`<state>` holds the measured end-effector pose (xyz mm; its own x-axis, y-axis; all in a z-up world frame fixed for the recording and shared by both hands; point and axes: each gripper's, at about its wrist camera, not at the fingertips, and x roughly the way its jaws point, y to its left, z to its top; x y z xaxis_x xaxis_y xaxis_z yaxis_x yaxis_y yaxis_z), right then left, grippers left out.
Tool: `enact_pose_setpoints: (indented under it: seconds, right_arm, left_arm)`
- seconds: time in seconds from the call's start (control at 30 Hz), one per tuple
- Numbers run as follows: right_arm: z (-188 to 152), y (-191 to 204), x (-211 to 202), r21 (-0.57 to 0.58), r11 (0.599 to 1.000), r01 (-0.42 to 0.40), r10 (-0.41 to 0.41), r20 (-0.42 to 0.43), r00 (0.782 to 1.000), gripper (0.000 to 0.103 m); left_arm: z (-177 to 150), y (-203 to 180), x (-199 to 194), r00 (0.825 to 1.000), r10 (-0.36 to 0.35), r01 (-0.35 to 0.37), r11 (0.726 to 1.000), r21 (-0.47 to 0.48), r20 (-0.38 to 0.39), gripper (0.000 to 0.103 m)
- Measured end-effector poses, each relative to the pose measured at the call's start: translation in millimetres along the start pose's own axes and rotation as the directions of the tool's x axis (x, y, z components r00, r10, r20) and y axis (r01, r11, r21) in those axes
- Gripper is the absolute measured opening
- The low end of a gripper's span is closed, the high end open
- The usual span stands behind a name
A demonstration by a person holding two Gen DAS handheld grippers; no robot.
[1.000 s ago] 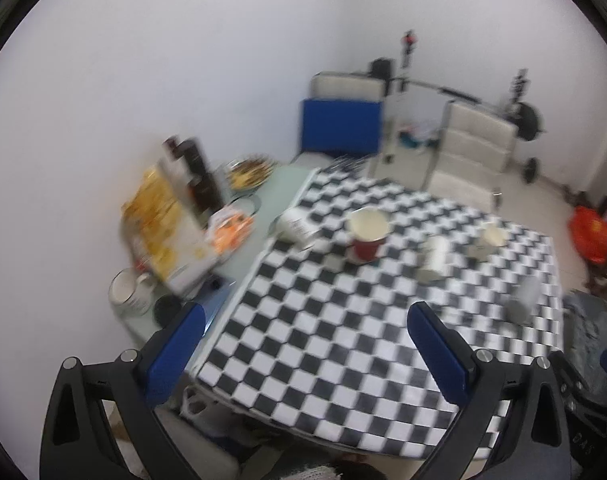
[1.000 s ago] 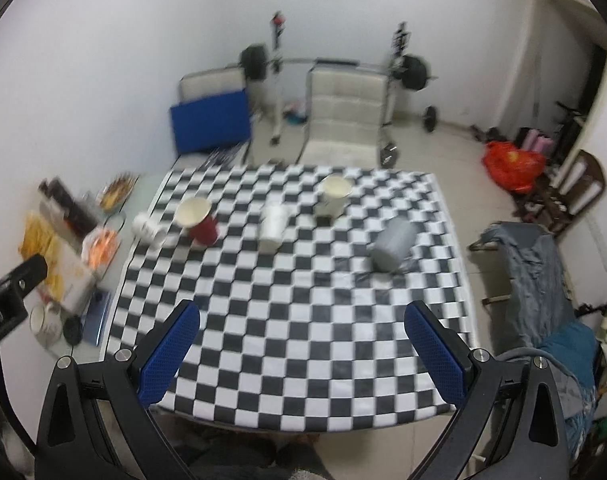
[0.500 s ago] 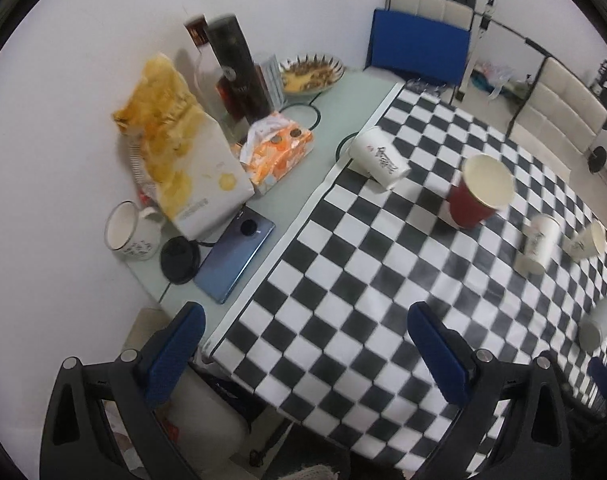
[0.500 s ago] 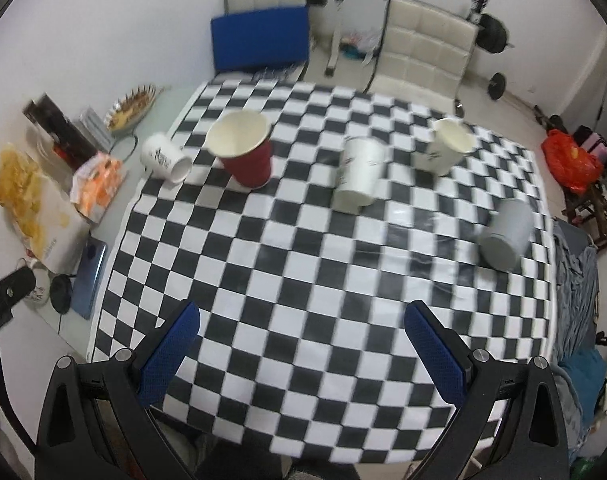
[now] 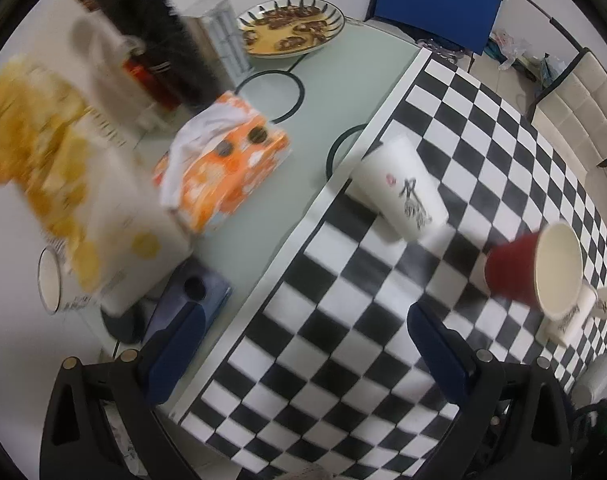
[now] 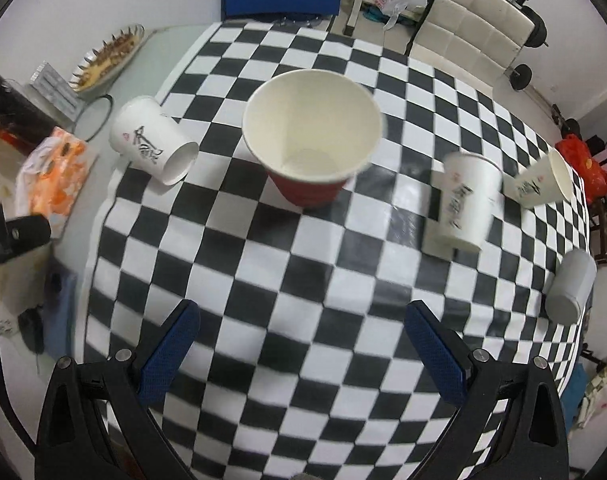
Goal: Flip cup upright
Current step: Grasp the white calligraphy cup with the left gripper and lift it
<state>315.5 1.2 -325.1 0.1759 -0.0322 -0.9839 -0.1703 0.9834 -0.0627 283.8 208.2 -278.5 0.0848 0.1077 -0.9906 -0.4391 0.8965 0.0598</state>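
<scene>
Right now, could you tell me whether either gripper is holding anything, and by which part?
Nothing is held: the left gripper and the right gripper both have open, empty jaws.

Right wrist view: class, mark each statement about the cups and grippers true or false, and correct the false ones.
1. The red cup stands upright with its mouth open upward. True.
2. The right gripper is shut on a cup. False: it is open and holds nothing.
3. The white printed cup near the cloth's left edge lies on its side. True.
4. The grey cup stands beside the red cup. False: it is far off, at the right edge of the checkered tablecloth.
</scene>
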Motion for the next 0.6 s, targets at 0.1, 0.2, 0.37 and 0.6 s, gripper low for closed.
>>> enact_pose_setpoints:
  seconds: [0.1, 0.2, 0.37, 0.6]
  right_arm:
    - [11.3, 5.5, 14.4, 0.009, 1.0, 0.016, -0.015, -0.029, 0.999, 0.103]
    - [16.3, 6.5, 24.2, 0.019, 0.999, 0.031, -0.03, -0.052, 0.998, 0.103]
    - [18.8, 0.5, 40.0, 0.057, 0.997, 0.057, -0.051, -0.093, 0.994, 0.103]
    - [17.6, -8.8, 52.4, 0.105, 0.991, 0.086, -0.073, -0.127, 0.989, 0.103]
  left_arm:
    - [18.3, -5.1, 13.1, 0.999, -0.027, 0.027, 1.0, -0.003, -0.026, 0.103]
    - [35.4, -7.8, 31.2, 0.991, -0.107, 0.104, 0.994, -0.042, -0.078, 0.103]
    - [56.8, -12.0, 63.4, 0.956, -0.252, 0.23, 0.962, -0.149, -0.147, 0.103]
    - [75.5, -13.4, 100.2, 0.915, -0.374, 0.322, 0.902, -0.287, -0.151, 0.1]
